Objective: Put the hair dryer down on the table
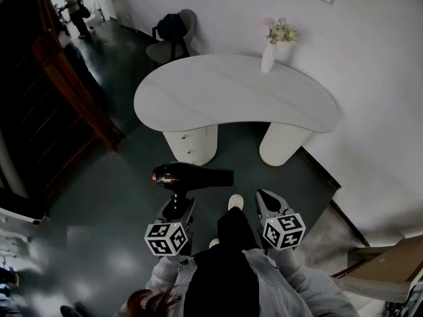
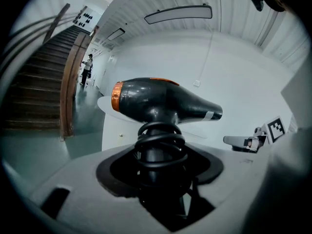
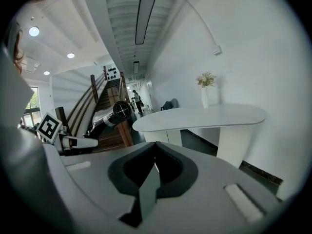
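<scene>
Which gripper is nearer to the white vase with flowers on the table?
Right. The right gripper hangs before the table, roughly in line with the vase; the left gripper, holding the hair dryer, is farther left.

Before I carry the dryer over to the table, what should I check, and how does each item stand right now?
1. Grip: the left gripper is closed on the handle of the hair dryer: ok.
2. Cord: coiled round the handle, nothing dangling: ok.
3. Landing spot: the near part of the table top is bare: ok.
4. Vase: it stands at the table's far edge, away from the near side: ok.
5. Dryer over the table: not ok. It hangs above the floor, short of the near edge.
6. Right gripper: jaws together, empty, apart from the dryer: ok.
</scene>
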A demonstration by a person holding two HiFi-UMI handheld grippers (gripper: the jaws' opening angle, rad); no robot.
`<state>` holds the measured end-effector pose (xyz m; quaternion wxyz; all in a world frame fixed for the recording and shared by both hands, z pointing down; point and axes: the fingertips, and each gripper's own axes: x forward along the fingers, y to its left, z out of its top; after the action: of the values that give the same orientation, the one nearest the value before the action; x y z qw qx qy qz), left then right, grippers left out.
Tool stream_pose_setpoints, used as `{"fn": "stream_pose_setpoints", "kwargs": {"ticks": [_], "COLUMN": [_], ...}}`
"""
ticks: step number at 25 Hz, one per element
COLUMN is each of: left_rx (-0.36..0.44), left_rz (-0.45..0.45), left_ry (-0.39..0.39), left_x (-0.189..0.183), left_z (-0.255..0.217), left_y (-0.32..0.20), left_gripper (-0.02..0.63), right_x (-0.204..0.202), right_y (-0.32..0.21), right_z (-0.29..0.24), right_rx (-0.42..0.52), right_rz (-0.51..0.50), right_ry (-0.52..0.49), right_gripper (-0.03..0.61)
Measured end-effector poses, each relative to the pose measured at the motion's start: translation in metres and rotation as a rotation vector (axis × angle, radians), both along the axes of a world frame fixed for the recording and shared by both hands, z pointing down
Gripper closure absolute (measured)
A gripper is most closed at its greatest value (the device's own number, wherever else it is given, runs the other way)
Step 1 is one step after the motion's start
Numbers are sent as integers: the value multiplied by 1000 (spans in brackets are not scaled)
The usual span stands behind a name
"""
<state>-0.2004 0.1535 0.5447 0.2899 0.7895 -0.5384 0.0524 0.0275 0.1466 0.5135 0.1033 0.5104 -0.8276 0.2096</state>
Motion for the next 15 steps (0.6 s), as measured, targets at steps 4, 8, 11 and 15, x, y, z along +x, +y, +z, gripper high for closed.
{"fn": "stream_pose_setpoints", "kwargs": {"ticks": [4, 8, 11, 15], "left_rx": [-2, 9, 18, 53], "left_rz": [-7, -7, -4, -12], "left_ry": [-2, -6, -12, -22], "left_x": [5, 14, 26, 40], "left_z": [-1, -6, -10, -23], "left_y": [-36, -89, -138, -210], "left_gripper": [339, 339, 339, 339], "right_x": [3, 12, 25, 42], "right_y": [-35, -86, -134, -207], "right_z": [1, -2, -4, -13], "right_rx": [-7, -2, 5, 31], "right_rz": [-16, -17, -23, -23], "right_ry": [2, -4, -2, -10], "right_gripper": [569, 569, 569, 569]}}
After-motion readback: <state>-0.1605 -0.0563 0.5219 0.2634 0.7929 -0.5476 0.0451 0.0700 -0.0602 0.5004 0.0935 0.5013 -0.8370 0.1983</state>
